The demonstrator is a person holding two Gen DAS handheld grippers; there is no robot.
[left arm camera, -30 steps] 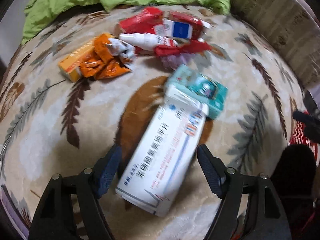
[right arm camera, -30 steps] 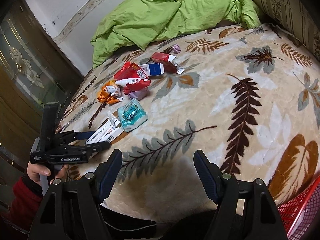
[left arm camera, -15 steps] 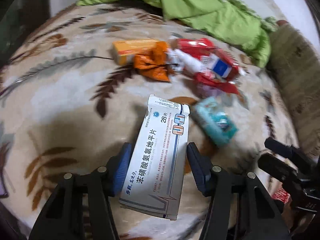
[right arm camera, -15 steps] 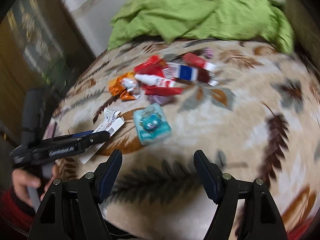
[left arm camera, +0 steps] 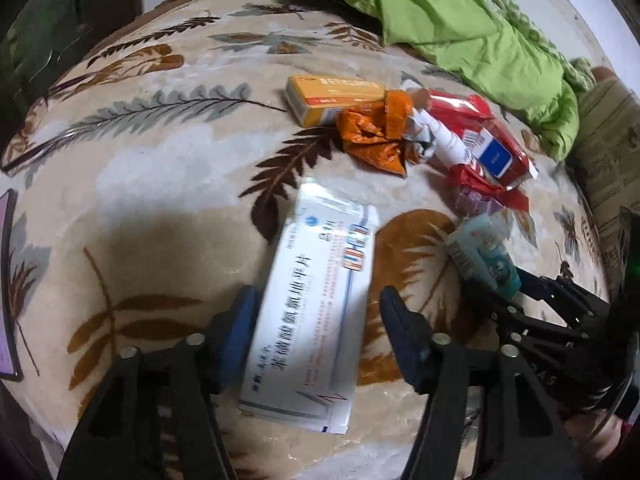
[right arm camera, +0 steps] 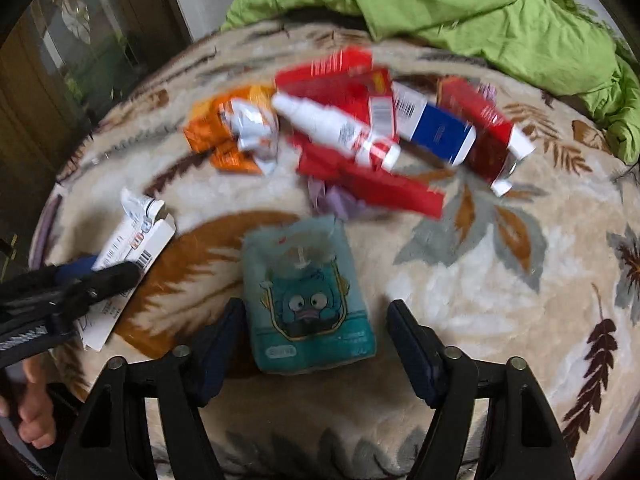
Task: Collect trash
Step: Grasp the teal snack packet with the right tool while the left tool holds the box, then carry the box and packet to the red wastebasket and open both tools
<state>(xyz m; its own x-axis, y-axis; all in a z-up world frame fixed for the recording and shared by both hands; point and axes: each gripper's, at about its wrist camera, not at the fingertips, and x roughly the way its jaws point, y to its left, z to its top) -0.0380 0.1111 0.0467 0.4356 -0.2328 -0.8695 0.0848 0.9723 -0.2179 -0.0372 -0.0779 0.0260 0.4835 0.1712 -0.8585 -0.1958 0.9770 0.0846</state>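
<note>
A white medicine box (left arm camera: pixel 316 280) lies on the leaf-patterned blanket (left arm camera: pixel 140 168) between the jaws of my left gripper (left arm camera: pixel 317 294). The jaws are opening: the left pad sits against the box, the right pad stands clear of it. A teal tissue pack with a cartoon face (right arm camera: pixel 308 292) lies between the jaws of my right gripper (right arm camera: pixel 315 305), which are closing with small gaps left on both sides. Beyond lies a pile of trash: an orange wrapper (right arm camera: pixel 216 136), a white spray bottle (right arm camera: pixel 332 128), red packets (right arm camera: pixel 332 84) and a blue-and-white box (right arm camera: pixel 436 132).
A yellow box (left arm camera: pixel 332 96) lies at the pile's left end. A green quilt (left arm camera: pixel 460 20) is bunched at the far side of the bed. A dark cabinet (right arm camera: pixel 60 60) stands to the left. A hand (right arm camera: pixel 32 420) holds the left gripper's handle.
The right gripper swept across the bed to the teal pack and now straddles it with narrower jaws. The left gripper rolled about the white box, narrowed on it, then widened again.
</note>
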